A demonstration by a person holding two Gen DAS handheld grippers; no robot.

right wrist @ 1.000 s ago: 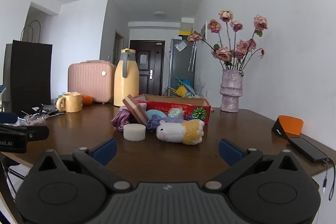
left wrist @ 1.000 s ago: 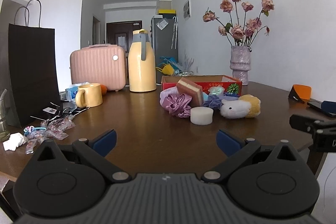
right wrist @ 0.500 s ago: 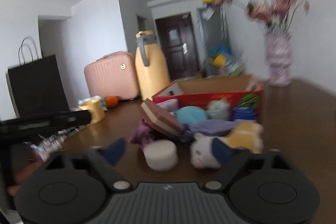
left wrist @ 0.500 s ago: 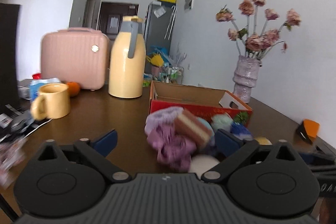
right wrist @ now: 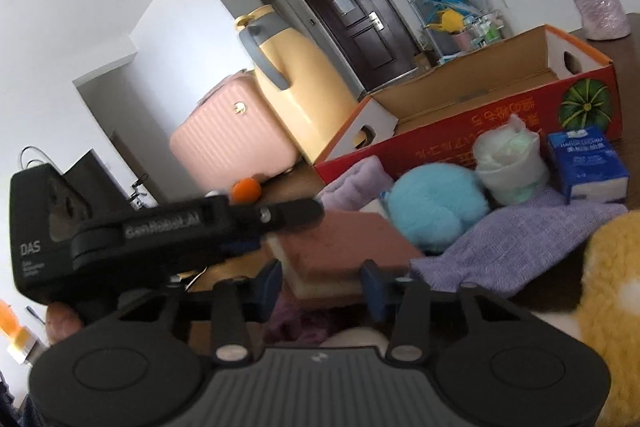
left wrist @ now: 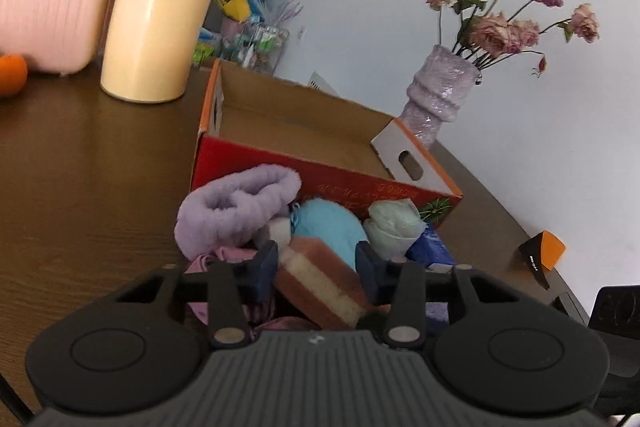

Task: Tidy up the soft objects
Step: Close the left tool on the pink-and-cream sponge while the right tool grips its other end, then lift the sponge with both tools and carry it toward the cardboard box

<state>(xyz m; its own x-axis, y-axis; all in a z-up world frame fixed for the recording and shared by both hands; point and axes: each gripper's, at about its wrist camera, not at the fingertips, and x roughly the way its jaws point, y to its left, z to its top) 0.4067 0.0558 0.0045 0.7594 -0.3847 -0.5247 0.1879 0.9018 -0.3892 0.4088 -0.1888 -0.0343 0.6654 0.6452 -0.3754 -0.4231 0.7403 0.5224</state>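
The left tool [left wrist: 316, 267] had just been narrowing, and its two blue pads stood on either side of the pink-and-cream sponge [left wrist: 320, 277]; whether they pressed it I could not tell. The right tool [right wrist: 320, 285] had been narrowing too, with the same sponge [right wrist: 340, 247] between its pads (contact again unclear). The sponge lay tilted in a pile of soft things on the brown bench [left wrist: 88, 163], just in front of the red box [left wrist: 320, 175]. Beside it sat a blue fluffy ball [left wrist: 328, 227], a lilac fuzzy band [left wrist: 232, 211], a pale green bundle [left wrist: 394, 227] and a purple cloth [right wrist: 520, 243].
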